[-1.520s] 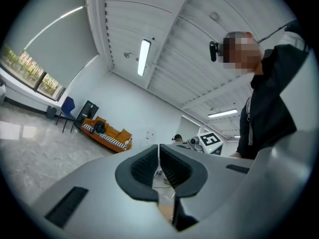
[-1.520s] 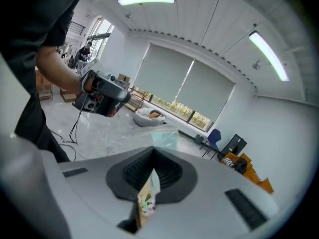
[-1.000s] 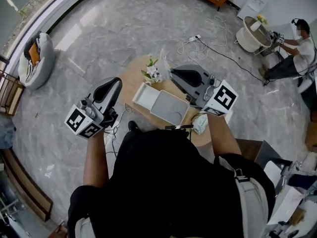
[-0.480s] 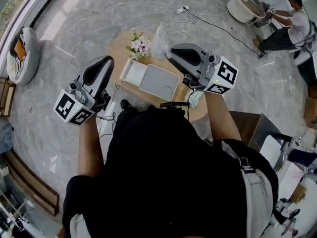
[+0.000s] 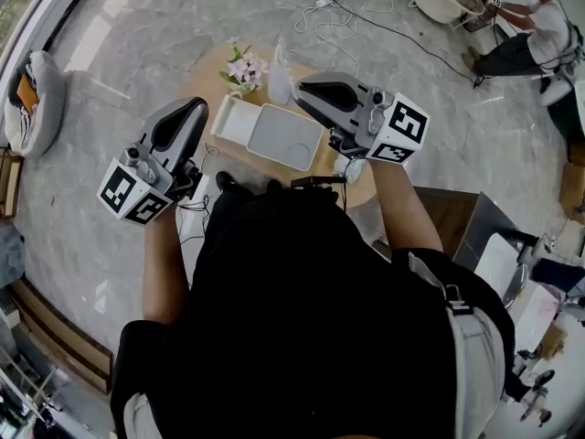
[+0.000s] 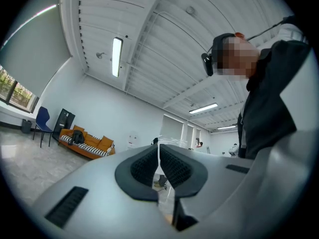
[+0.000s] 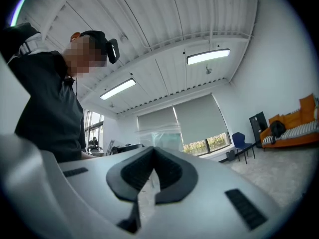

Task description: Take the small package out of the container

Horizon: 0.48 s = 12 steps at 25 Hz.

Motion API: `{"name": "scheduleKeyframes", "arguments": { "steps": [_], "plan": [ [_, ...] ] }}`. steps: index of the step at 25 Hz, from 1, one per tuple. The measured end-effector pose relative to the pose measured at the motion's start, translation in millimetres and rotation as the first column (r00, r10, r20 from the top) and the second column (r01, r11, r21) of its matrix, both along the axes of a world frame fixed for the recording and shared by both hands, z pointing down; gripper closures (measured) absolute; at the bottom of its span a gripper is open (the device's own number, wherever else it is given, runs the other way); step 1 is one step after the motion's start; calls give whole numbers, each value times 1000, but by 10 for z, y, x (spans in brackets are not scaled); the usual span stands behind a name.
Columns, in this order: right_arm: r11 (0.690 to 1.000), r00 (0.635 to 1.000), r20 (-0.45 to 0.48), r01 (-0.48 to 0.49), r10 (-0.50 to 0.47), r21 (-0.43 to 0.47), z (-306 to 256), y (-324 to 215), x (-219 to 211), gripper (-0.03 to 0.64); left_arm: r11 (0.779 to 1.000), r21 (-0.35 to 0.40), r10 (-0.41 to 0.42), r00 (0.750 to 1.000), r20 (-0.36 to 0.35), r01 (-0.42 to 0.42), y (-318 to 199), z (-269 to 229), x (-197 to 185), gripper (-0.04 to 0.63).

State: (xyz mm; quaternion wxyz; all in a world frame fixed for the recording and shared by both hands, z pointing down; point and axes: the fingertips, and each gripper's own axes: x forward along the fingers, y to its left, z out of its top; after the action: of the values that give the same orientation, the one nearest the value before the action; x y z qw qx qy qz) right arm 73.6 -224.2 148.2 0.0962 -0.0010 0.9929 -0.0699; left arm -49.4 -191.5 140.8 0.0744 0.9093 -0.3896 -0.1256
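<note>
Resting on table (image 5: pixel 203 85) — white container (image 5: pixel 230 119)

A round wooden tabletop (image 5: pixel 206 85) carries a white container (image 5: pixel 274 135), pink flowers (image 5: pixel 242 67) and a clear plastic bag (image 5: pixel 279 67). The left hand-held gripper (image 5: pixel 187 112) shows left of the container, and the right hand-held gripper (image 5: pixel 311 88) just right of the bag.
</note>
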Motion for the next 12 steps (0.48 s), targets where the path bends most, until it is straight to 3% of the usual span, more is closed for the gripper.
{"name": "scheduleKeyframes", "arguments": {
  "steps": [12],
  "plan": [
    [1000, 1000, -4, -14, 14, -13, 71, 141, 147, 605, 999, -7, 33, 999, -8, -33, 114, 29, 193, 571]
  ]
}}
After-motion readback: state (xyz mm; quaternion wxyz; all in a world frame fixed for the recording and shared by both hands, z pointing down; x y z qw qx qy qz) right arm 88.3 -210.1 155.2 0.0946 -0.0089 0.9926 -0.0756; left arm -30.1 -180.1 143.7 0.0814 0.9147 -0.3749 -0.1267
